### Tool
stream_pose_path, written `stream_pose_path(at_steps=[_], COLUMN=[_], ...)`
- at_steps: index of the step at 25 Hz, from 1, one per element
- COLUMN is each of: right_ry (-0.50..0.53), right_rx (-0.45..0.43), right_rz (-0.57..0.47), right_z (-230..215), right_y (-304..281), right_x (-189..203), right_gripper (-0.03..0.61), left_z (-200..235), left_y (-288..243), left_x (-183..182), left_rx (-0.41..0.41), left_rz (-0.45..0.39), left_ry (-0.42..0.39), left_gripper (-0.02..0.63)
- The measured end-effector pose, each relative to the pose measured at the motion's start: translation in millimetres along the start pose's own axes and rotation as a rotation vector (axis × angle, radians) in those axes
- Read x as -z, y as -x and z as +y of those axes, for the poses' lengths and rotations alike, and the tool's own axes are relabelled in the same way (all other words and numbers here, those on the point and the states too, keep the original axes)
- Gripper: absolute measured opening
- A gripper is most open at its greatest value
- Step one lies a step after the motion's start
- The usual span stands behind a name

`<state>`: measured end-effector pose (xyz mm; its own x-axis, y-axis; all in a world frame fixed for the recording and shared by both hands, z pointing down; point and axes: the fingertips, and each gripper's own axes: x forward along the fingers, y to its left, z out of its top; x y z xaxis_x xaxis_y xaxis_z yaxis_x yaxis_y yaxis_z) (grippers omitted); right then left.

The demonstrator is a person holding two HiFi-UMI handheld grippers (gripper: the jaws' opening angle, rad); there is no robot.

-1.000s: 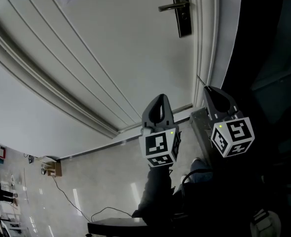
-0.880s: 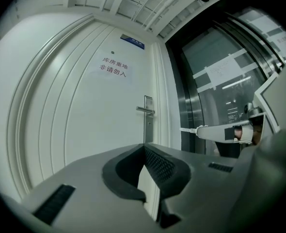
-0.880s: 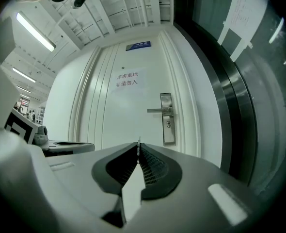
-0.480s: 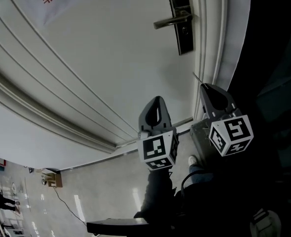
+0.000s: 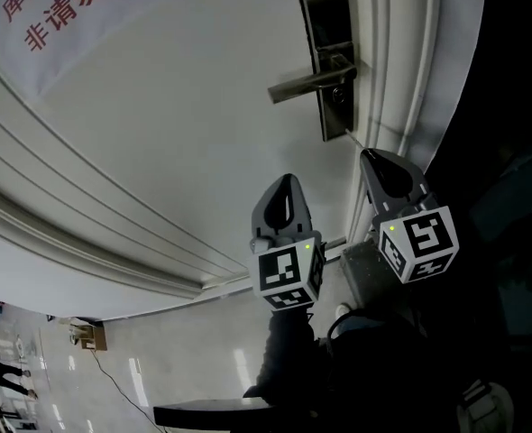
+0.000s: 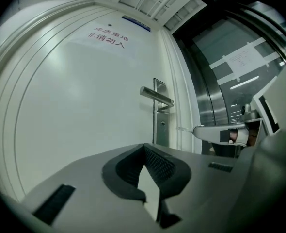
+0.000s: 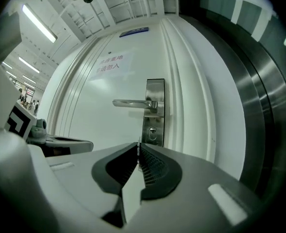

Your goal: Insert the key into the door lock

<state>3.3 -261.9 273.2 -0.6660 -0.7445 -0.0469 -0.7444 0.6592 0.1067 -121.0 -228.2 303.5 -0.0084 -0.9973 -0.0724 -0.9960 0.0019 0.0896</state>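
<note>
the right gripper [image 5: 368, 156] had its jaws pinched on the key [image 5: 356, 140]. its thin blade stuck out past the fingertips toward the keyhole [image 7: 153, 130] in the lock plate [image 5: 327, 34], below the door handle [image 5: 302, 84], near but not touching it. the left gripper [image 5: 287, 180] hung beside, jaws together on nothing.

A white sign [image 5: 86, 16] is hanging on the door [image 5: 203, 124], carrying two lines of red Chinese characters. In the left gripper view they are reading 库房重地 over 非请勿入. A small blue plate [image 6: 135, 23] is sitting above the door, its print staying too small to read.
</note>
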Motion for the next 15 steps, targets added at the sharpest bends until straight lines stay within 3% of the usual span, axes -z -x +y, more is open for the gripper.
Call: stream_pose_path(at_steps=[9, 15], right_ry=[0.240, 0.536], right_rx=[0.036, 0.077], right_rz=[0.015, 0.049], right_z=[-20.0, -22.0], right_y=[-27.3, -41.8], right_x=[-15.1, -25.4], right_gripper=[0.012, 0.012], left_z=[-8.2, -9.4], left_y=[-39.5, -57.9], left_x=[-4.6, -11.4], left_rx=[0.065, 0.109], left_rz=[0.009, 0.032], left_ry=[-0.004, 0.007], left_gripper=[0.002, 0.002])
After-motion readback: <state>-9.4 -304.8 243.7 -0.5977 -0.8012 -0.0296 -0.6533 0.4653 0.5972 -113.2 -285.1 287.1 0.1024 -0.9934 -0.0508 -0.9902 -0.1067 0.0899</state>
